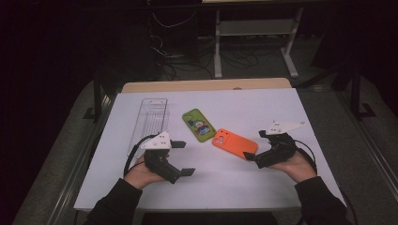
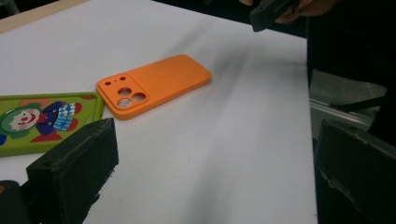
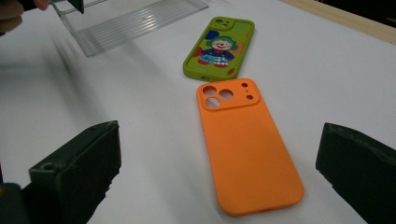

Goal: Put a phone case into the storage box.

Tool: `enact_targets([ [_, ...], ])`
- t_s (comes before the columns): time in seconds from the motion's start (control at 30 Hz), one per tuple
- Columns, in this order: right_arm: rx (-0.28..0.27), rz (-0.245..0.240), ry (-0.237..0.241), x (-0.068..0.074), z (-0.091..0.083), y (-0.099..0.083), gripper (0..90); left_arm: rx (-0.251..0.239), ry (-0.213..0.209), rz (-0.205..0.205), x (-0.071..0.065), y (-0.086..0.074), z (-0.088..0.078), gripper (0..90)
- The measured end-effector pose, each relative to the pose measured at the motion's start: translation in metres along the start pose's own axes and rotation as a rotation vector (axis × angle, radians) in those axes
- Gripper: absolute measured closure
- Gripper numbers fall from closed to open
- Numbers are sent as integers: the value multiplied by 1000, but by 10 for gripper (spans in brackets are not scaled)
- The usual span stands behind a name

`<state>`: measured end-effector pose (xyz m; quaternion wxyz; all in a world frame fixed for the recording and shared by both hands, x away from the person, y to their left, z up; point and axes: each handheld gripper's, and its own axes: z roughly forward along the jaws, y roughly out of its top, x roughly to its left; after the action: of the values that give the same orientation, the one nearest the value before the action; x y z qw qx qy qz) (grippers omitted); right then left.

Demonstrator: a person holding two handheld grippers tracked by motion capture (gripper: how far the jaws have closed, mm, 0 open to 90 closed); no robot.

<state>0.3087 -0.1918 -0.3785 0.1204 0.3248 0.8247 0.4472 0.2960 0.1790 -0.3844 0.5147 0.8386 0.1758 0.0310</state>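
high view: the left gripper (image 1: 183, 158) sat over the white table (image 1: 281, 105) near the front edge, jaws spread wide and holding nothing, just beside the near end of a clear plastic tray (image 1: 149, 123). the right gripper (image 1: 256, 146) was also wide open and empty, its tips close to the near end of the orange phone case (image 1: 234, 143). the green phone case (image 1: 199, 124) lay between tray and orange case, apart from both. the orange case's long axis ran diagonally, from upper left toward lower right.

left gripper view: the orange case (image 2: 154, 85) lay flat, back up, its camera cutouts at the end near the green case (image 2: 46, 121). its other end pointed toward the person's right hand.

right gripper view: the orange case (image 3: 245, 142) stretched lengthwise between the open jaws, cutout end pointing away toward the green case (image 3: 219, 47), the plain end nearest. the tray (image 3: 135, 21) sat far left.

judgement: the case lay flat and thin, so the jaws could scrape the table or close over its top and skid it. a push forward could also shove it into the green case.
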Motion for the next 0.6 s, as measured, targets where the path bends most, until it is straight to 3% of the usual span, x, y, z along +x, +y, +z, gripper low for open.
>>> enact_targets([
  [0.23,-13,13,-9,-8,2,6,0,0,-15,11,-2,-3,5,0],
  [0.47,-13,-5,-15,-14,5,19,0,-18,-5,-10,0,-6,6,0],
  [0.53,-14,-16,-19,-17,6,23,0,-7,-3,20,3,-6,4,0],
  [0.6,-8,-13,-19,-20,7,26,0,-19,-5,3,2,-7,5,0],
])
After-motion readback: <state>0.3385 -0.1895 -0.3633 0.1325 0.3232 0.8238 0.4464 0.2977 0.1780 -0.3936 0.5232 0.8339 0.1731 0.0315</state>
